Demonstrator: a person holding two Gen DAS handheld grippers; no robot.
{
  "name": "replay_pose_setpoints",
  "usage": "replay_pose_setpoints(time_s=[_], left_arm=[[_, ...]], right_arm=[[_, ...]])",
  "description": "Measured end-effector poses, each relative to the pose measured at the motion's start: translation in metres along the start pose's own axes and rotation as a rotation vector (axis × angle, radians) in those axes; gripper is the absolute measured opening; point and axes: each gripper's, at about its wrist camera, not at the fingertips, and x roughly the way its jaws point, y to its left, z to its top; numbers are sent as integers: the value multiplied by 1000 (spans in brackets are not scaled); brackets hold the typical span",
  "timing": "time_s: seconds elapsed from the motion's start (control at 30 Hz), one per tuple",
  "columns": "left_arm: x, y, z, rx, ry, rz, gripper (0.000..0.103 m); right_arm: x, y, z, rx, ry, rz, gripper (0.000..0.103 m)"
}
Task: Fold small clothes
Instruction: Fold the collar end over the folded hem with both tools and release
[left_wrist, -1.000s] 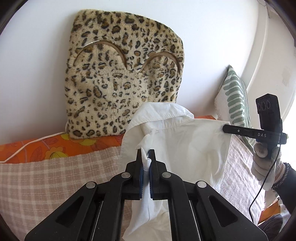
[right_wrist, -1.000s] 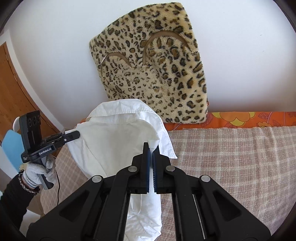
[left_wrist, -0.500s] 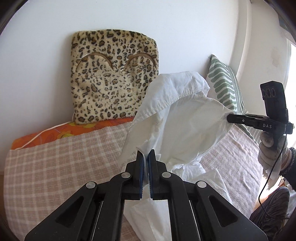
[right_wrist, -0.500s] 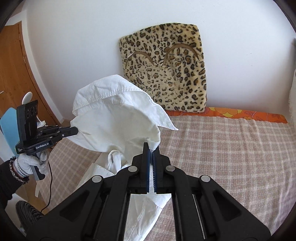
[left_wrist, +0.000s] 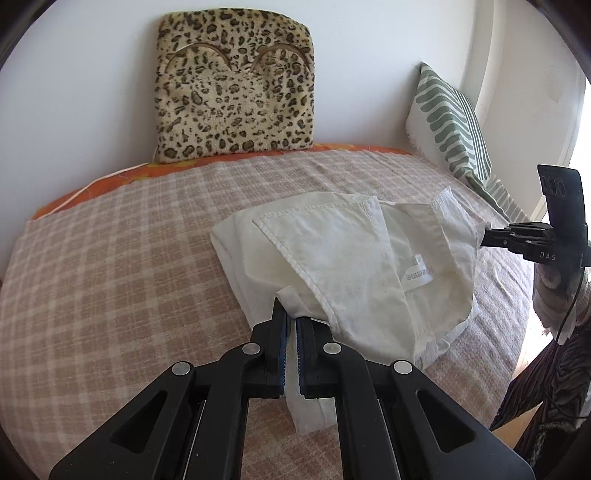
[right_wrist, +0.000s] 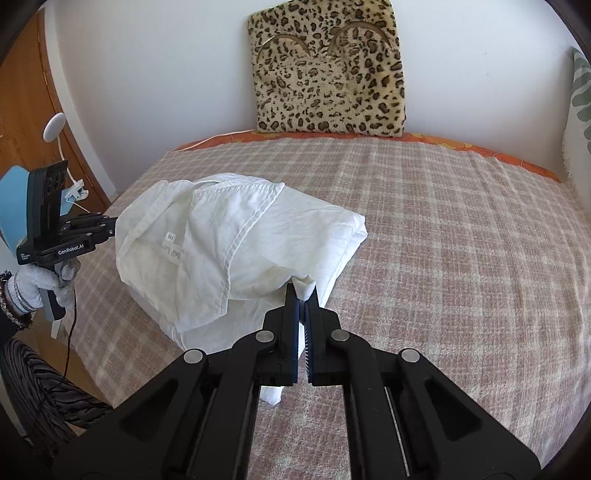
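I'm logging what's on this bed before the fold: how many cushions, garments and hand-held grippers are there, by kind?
Cushions: 2, leopard cushion and green-patterned cushion
Garments: 1, white shirt
Hand-held grippers: 2, left hand-held gripper, right hand-held gripper
Total: 5

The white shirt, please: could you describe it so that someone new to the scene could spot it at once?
On the checked blanket covering the bed, in front of the leopard-print cushion, lies the white shirt. It is the only garment there, plain white with a label showing, pinched at either side by the left gripper and the right gripper.
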Motion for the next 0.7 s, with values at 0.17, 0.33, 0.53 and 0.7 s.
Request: replay_pose_setpoints(time_s=[0.17, 0.33, 0.53, 0.7], left_arm=[[1, -10, -21, 42, 32, 31, 3], [-11, -13, -32, 70, 51, 45, 3], [-35, -6, -33, 8, 32, 32, 4], [-45, -6, -1, 10, -23, 15, 7]], right_arm=[[3, 2, -15, -17, 20, -33, 3], [-4, 5, -15, -69, 25, -76, 3], [-9, 3, -10, -90, 79, -56, 3], [-36, 10, -4, -123, 46, -26, 4]])
